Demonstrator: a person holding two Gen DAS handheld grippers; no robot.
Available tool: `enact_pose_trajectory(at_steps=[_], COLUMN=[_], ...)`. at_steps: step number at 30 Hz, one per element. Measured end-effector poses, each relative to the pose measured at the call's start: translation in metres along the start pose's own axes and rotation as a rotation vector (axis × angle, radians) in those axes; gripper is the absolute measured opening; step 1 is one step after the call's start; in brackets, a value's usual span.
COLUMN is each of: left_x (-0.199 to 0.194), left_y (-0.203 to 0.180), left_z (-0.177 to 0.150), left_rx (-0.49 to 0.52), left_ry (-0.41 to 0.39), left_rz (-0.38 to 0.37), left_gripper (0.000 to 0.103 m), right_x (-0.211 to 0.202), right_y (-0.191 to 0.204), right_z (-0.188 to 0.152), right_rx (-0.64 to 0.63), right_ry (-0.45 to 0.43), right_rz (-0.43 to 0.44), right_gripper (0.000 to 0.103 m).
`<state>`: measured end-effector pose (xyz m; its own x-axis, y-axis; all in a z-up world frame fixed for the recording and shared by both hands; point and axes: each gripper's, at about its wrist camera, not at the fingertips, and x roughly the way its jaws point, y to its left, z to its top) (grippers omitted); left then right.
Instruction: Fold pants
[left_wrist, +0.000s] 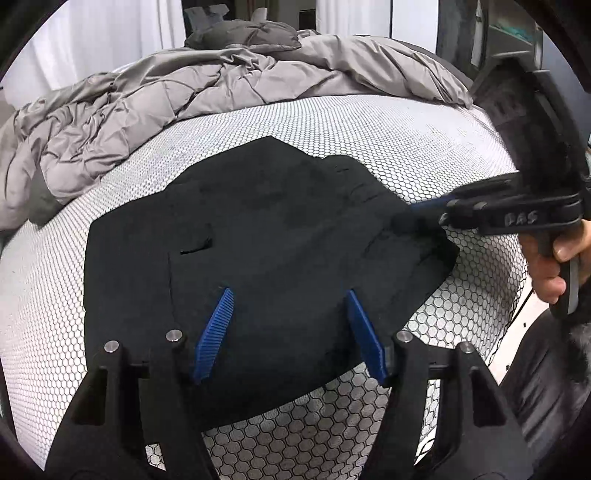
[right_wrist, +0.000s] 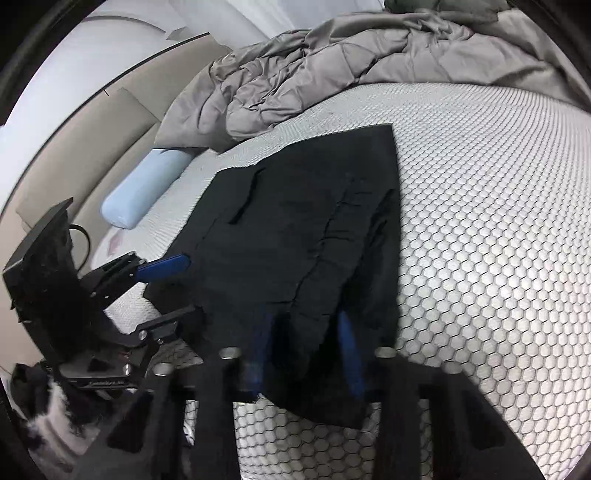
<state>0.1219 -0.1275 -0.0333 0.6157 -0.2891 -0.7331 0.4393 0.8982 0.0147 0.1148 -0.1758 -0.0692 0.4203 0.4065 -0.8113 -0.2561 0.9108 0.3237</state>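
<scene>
Black pants (left_wrist: 266, 236) lie folded into a flat stack on the white honeycomb-patterned mattress (left_wrist: 332, 125); they also show in the right wrist view (right_wrist: 303, 229). My left gripper (left_wrist: 288, 328) is open, its blue fingers spread just over the near edge of the pants, holding nothing. My right gripper (right_wrist: 306, 350) has its blue fingers either side of a raised fold at the pants' near edge; it looks open around the cloth. In the left wrist view the right gripper (left_wrist: 436, 210) touches the pants' right edge. The left gripper (right_wrist: 166, 269) shows at the pants' left edge.
A crumpled grey duvet (left_wrist: 184, 96) is heaped along the far side of the mattress, with a dark grey pillow (left_wrist: 251, 35) behind it. A light blue bolster (right_wrist: 144, 192) lies at the mattress's left side by a beige headboard (right_wrist: 74, 158). The mattress edge drops off near me.
</scene>
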Motion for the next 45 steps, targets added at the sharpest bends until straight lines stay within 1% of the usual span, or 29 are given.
enact_pose_trajectory(at_steps=[3,6,8,9,10,11,12,13,15,17,19,21,23,24,25,26,27,29,30,31,32,34,36,37,39,41,43,44,45], left_x=[0.005,0.006,0.003,0.003,0.004,0.005,0.003,-0.003,-0.014,-0.021,-0.024,-0.025,-0.025,-0.026,-0.028,-0.030,-0.031,-0.032,-0.031,-0.030,-0.029,-0.030,-0.030,-0.030,-0.026,-0.020,-0.013,-0.009,-0.007], left_y=[0.008,0.025,0.035,0.037,0.040,0.041,0.044,0.053,0.070,0.088,0.105,0.115,0.121,0.124,0.127,0.130,0.134,0.139,0.142,0.144,0.148,0.154,0.165,0.170,0.177,0.181,0.183,0.184,0.184], left_z=[-0.004,-0.004,-0.011,-0.014,-0.017,-0.019,-0.021,-0.025,-0.031,-0.035,-0.040,-0.044,-0.046,-0.047,-0.048,-0.050,-0.051,-0.054,-0.056,-0.057,-0.060,-0.066,-0.072,-0.076,-0.081,-0.082,-0.081,-0.080,-0.078], left_rx=[-0.046,-0.088,-0.104,-0.106,-0.105,-0.103,-0.102,-0.119,-0.187,-0.259,-0.318,-0.350,-0.362,-0.367,-0.371,-0.377,-0.382,-0.390,-0.394,-0.399,-0.404,-0.424,-0.471,-0.498,-0.542,-0.569,-0.606,-0.630,-0.645], left_ry=[0.007,0.005,0.007,0.018,0.031,0.038,0.038,0.027,0.004,-0.019,-0.020,-0.015,-0.010,-0.011,-0.011,-0.011,-0.012,-0.006,0.000,0.009,0.018,0.024,0.027,0.026,0.027,0.032,0.037,0.038,0.039], left_rz=[0.016,0.017,0.021,0.026,0.031,0.037,0.048,0.063,0.078,0.087,0.115,0.135,0.150,0.157,0.163,0.169,0.173,0.180,0.181,0.186,0.193,0.194,0.176,0.156,0.103,0.052,-0.019,-0.054,-0.049], left_gripper=[0.061,0.061,0.062,0.062,0.062,0.062,0.062,0.062,0.066,0.070,0.070,0.070,0.070,0.070,0.070,0.070,0.070,0.070,0.070,0.070,0.070,0.070,0.071,0.071,0.070,0.061,0.041,0.038,0.038], right_x=[-0.016,-0.033,-0.036,-0.029,-0.020,-0.014,-0.009,-0.011,-0.026,-0.031,-0.023,-0.006,0.017,0.023,0.024,0.018,0.011,-0.001,0.001,0.012,0.018,0.010,-0.005,-0.017,-0.024,-0.021,-0.009,-0.005,-0.001], right_y=[0.005,0.013,0.020,0.020,0.015,0.011,0.007,0.004,0.002,-0.005,-0.009,-0.010,-0.010,-0.012,-0.011,-0.006,0.000,0.011,0.011,0.009,0.008,0.004,0.001,-0.004,-0.015,-0.030,-0.041,-0.045,-0.046], right_z=[0.004,0.002,-0.003,-0.006,-0.011,-0.016,-0.019,-0.018,-0.015,-0.012,-0.008,-0.004,0.005,0.005,0.007,0.009,0.010,0.010,0.009,0.005,0.000,-0.003,0.000,-0.001,0.000,0.000,0.000,0.001,0.002], right_rx=[-0.018,-0.016,-0.040,-0.047,-0.063,-0.073,-0.072,-0.062,-0.045,-0.012,0.031,0.052,0.066,0.082,0.084,0.060,0.035,-0.012,-0.014,-0.021,-0.028,-0.016,-0.006,0.013,0.061,0.143,0.220,0.239,0.248], right_ry=[-0.046,-0.064,-0.047,-0.020,0.019,0.045,0.063,0.055,-0.009,-0.043,-0.035,-0.009,0.037,0.042,0.035,0.014,-0.018,-0.047,-0.035,0.011,0.045,0.032,-0.006,-0.051,-0.076,-0.059,-0.024,-0.008,0.000], right_rz=[0.027,0.102,0.093,0.058,-0.033,-0.094,-0.105,-0.083,-0.047,-0.007,0.052,0.075,0.044,0.039,0.047,0.070,0.092,0.066,0.038,-0.028,-0.054,-0.027,-0.040,-0.069,-0.058,0.002,0.067,0.080,0.083], right_gripper=[0.007,0.007,0.007,0.009,0.011,0.018,0.019,0.022,0.044,0.050,0.050,0.049,0.049,0.045,0.036,0.014,0.014,0.014,0.017,0.020,0.023,0.029,0.062,0.068,0.070,0.070,0.070,0.070,0.064])
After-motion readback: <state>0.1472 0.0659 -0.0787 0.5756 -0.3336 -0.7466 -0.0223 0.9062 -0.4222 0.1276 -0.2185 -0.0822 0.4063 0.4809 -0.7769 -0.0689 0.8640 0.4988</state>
